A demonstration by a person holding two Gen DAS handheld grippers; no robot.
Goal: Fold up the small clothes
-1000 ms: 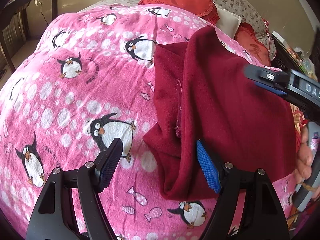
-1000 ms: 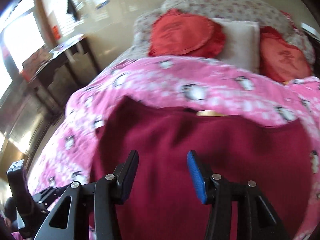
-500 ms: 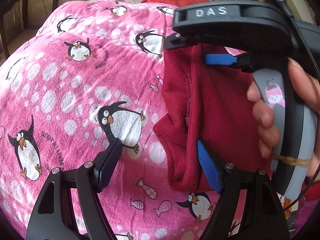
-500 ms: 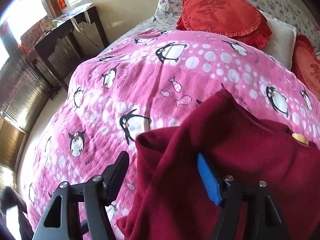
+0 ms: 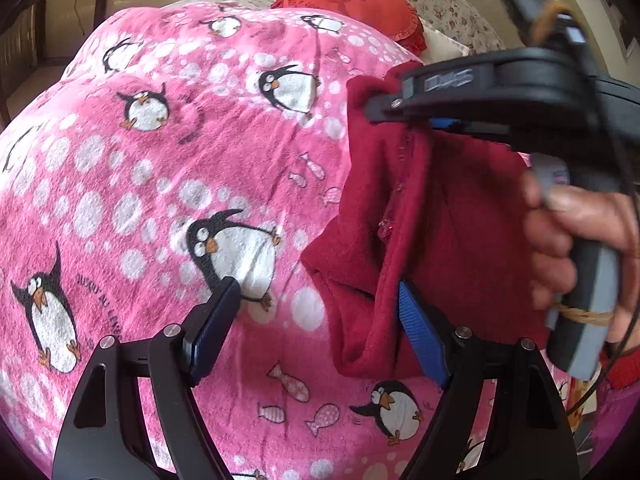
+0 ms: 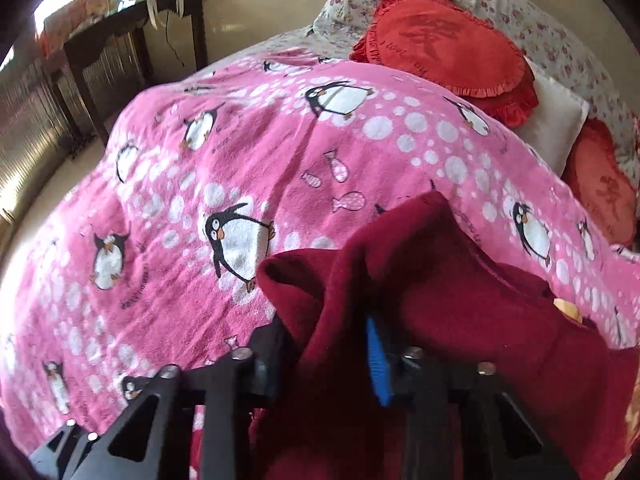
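Fleece, by its look: the dark red garment (image 5: 448, 232) is thick, soft and limp, light enough to lift by one edge, and it will likely sag and bunch wherever it is not held. It lies crumpled on the right side of the pink penguin blanket (image 5: 140, 184) that covers the bed. Seamed edges and corners seem the best places to take hold, since the nap should grip the pads well.

One garment is visible. The right claw (image 6: 332, 344) is closed on a raised fold at its far left edge, with cloth pinched between the fingers. The left claw (image 5: 316, 320) is spread wide and holds nothing, its blue pad (image 5: 422, 340) just beside the near hem.

Counted beyond: two claws, two red frilled cushions (image 6: 448, 48), one white pillow (image 6: 556, 120), one dark side table (image 6: 132, 20).
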